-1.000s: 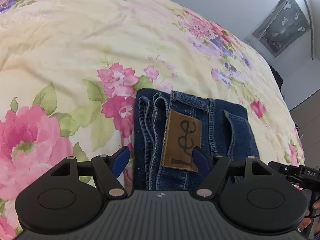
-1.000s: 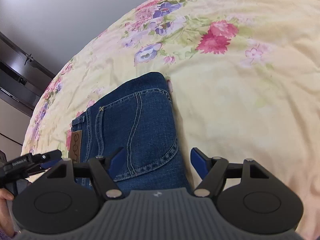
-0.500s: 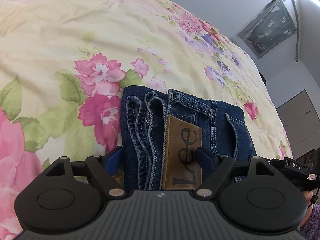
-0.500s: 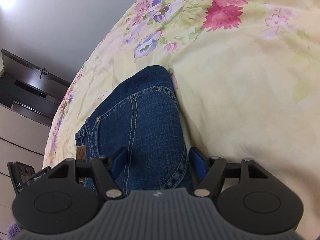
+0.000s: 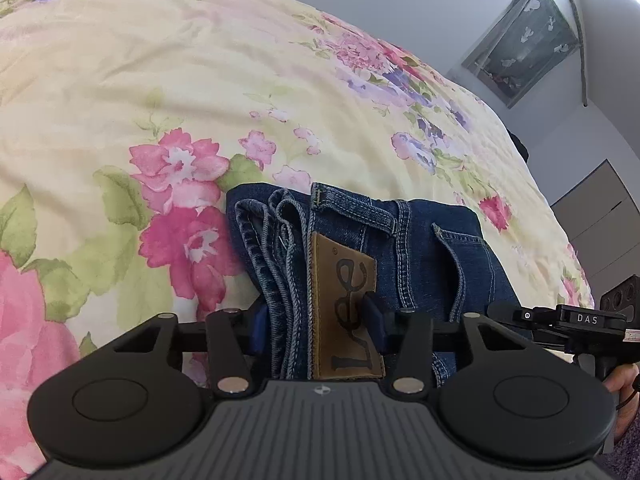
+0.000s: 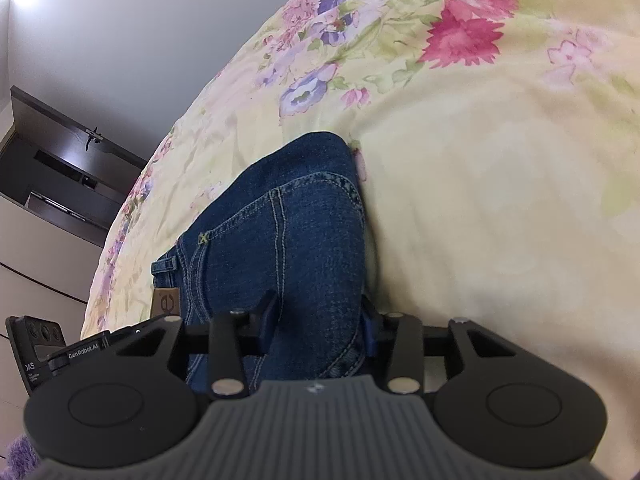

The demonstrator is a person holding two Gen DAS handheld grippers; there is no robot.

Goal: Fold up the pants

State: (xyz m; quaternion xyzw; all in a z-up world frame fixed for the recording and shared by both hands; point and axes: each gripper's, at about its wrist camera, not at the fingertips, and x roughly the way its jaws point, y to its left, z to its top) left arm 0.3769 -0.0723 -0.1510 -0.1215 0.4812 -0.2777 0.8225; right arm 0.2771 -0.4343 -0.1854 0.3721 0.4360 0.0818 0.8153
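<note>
Left wrist view, folded jeans [image 5: 400, 240], waistband end leftward, both jaws clamping.

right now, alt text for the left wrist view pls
Black left tongs close on the waistband edge of folded dark blue denim jeans, straddling their brown leather brand patch, on a cream floral bedspread.
</note>
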